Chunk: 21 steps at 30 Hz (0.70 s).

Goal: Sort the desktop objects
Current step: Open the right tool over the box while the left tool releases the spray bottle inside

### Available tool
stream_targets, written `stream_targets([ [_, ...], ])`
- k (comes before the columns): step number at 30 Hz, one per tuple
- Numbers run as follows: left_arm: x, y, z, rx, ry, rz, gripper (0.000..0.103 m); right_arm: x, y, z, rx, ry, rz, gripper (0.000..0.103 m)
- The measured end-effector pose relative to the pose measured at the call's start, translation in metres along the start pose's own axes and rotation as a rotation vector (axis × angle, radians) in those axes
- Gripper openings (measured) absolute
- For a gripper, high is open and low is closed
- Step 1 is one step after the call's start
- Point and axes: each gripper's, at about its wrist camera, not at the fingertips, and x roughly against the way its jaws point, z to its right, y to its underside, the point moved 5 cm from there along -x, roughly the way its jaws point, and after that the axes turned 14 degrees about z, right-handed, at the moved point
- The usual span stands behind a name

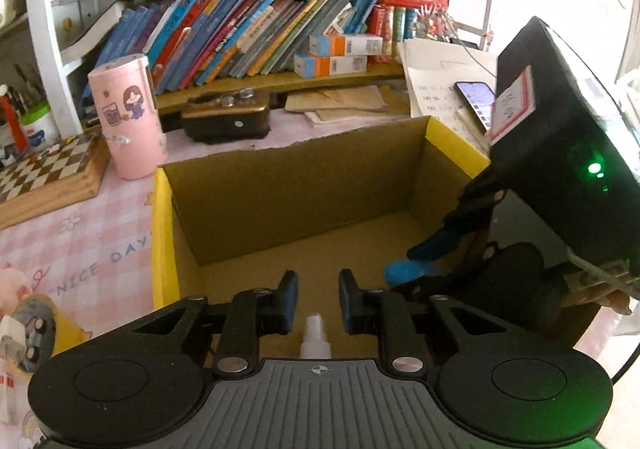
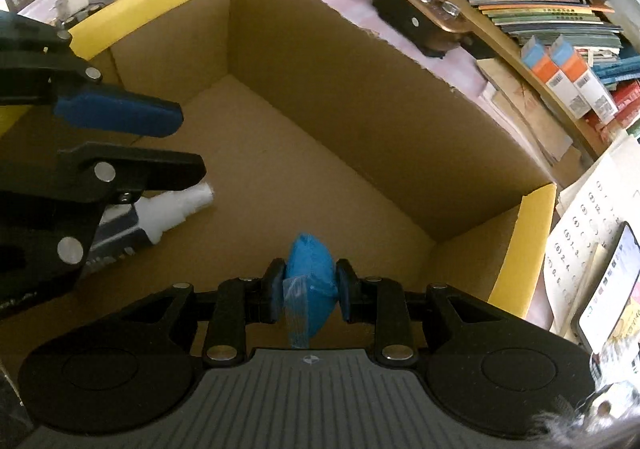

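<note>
Right tongs (image 2: 308,291), clamped on a soft blue pouch (image 2: 310,281) above the open cardboard box (image 2: 360,97), could snag its clear tag (left tongs (image 1: 318,299) pinch a white spray bottle (image 1: 315,339)) on release.

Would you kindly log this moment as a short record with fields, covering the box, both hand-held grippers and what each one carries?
container: open cardboard box with yellow flap edges, floor bare
left hand-held gripper: over the box, a white spray bottle in its jaws
right hand-held gripper: over the box, pads on a blue pouch
beside box: pink canister, chessboard, phone
</note>
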Motion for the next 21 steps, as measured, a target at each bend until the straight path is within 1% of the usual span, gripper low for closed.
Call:
stream_targets([
  [2, 0.004, 0.000, 0.000, -0.001, -0.005, 0.016, 0.024, 0.003, -0.001, 0.000, -0.004, -0.001, 0.018, 0.049],
  [3, 0.006, 0.000, 0.001, -0.004, -0.007, 0.019, 0.026, 0.006, -0.001, 0.000, -0.006, 0.003, 0.037, 0.053],
  [4, 0.008, 0.000, 0.000, -0.004, -0.011, 0.024, 0.029, 0.008, -0.003, 0.001, -0.011, 0.010, 0.051, 0.059],
  [5, 0.011, 0.000, 0.000, -0.003, -0.014, 0.031, 0.039, 0.011, -0.004, 0.002, -0.019, 0.018, 0.070, 0.063],
  [6, 0.015, -0.001, -0.001, 0.000, -0.023, 0.041, 0.047, 0.016, -0.005, 0.003, -0.030, 0.030, 0.095, 0.063],
  [7, 0.021, -0.003, -0.002, 0.007, -0.038, 0.059, 0.049, 0.020, -0.006, 0.006, -0.046, 0.041, 0.121, 0.064],
  [8, 0.029, -0.006, -0.003, 0.020, -0.046, 0.080, 0.054, 0.028, -0.005, 0.008, -0.079, 0.060, 0.153, 0.064],
  [9, 0.037, -0.008, -0.004, 0.031, -0.045, 0.103, 0.063, 0.036, -0.005, 0.011, -0.122, 0.080, 0.183, 0.064],
  [11, 0.053, -0.014, -0.005, 0.033, -0.053, 0.156, 0.072, 0.055, -0.004, 0.014, -0.208, 0.102, 0.254, 0.064],
  [13, 0.070, -0.018, -0.004, 0.016, -0.072, 0.212, 0.078, 0.076, -0.001, 0.017, -0.283, 0.133, 0.323, 0.064],
  [15, 0.083, -0.022, -0.004, 0.006, -0.092, 0.249, 0.088, 0.098, 0.004, 0.016, -0.337, 0.164, 0.391, 0.064],
  [18, 0.102, -0.026, -0.004, 0.005, -0.110, 0.299, 0.091, 0.126, 0.010, 0.014, -0.409, 0.200, 0.470, 0.065],
  [19, 0.107, -0.026, -0.004, 0.005, -0.114, 0.310, 0.092, 0.132, 0.012, 0.014, -0.435, 0.217, 0.490, 0.068],
  [21, 0.118, -0.024, -0.005, 0.007, -0.123, 0.327, 0.095, 0.148, 0.020, 0.012, -0.489, 0.247, 0.527, 0.069],
])
